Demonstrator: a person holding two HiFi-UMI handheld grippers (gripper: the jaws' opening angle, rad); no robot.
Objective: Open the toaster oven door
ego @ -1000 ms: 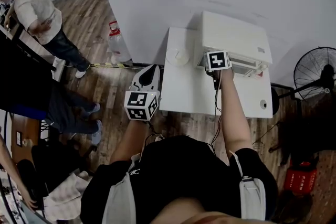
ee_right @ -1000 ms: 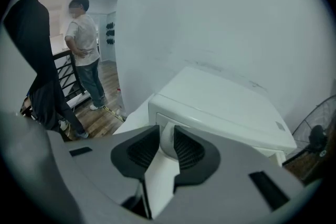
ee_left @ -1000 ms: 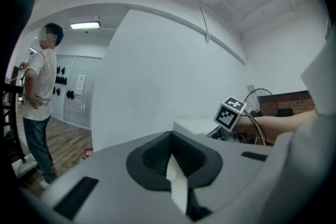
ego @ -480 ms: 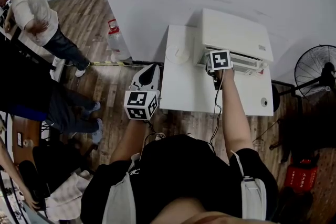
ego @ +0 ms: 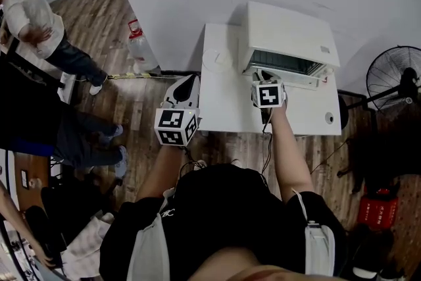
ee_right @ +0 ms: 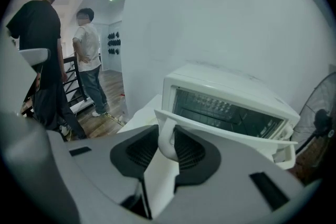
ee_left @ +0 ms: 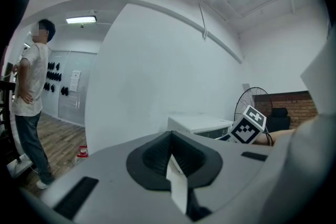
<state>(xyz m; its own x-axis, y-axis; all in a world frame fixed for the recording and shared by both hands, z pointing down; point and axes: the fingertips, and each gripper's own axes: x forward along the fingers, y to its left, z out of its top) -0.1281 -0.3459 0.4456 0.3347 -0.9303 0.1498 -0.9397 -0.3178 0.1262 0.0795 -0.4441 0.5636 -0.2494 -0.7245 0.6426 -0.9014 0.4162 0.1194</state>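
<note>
A white toaster oven [ego: 289, 29] stands at the back of a white table [ego: 227, 108]. Its door [ee_right: 231, 134] hangs partly open, hinged at the bottom, and the dark inside with its rack shows. My right gripper [ego: 263, 80] is shut on the white door handle [ee_right: 166, 136]; its jaws have just been opening slightly with the handle still between the pads. My left gripper [ego: 186, 85] is shut on nothing and hovers off the table's left edge, away from the oven [ee_left: 202, 124].
On the table are a round white lid-like thing [ego: 216, 59] left of the oven and a small knob [ego: 329, 118] at the right. A water bottle [ego: 139, 46], a fan [ego: 395, 79] and a red crate [ego: 376, 210] stand on the floor. People stand at the far left [ego: 36, 16].
My right gripper has drawn back toward me and downward with the handle. The oven door has swung open, and the dark interior now shows. The left gripper has stayed put.
</note>
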